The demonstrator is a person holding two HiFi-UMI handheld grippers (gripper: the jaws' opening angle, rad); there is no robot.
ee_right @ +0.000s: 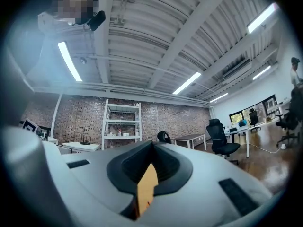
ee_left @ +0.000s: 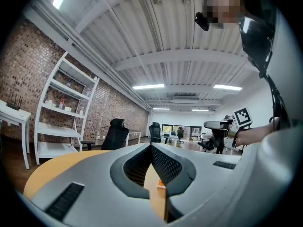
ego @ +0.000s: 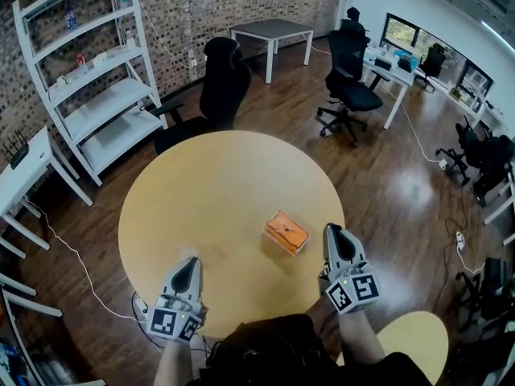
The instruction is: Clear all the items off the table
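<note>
Only the head view takes in the whole round table (ego: pixel 201 183), its top smooth pale wood, with a flat orange box (ego: pixel 286 232) lying right of centre, near the right gripper (ego: pixel 332 230) and well apart from the left gripper (ego: pixel 191 260). The gripper views show what it cannot. Each pair of grey, rounded jaws meets at the tips and holds nothing. The ribbed dark pads (ee_left: pixel 163 162) frame a sliver of tabletop. The right gripper view also shows a white shelf (ee_right: pixel 122 124) against a rough brick wall (ee_right: pixel 180 119).
</note>
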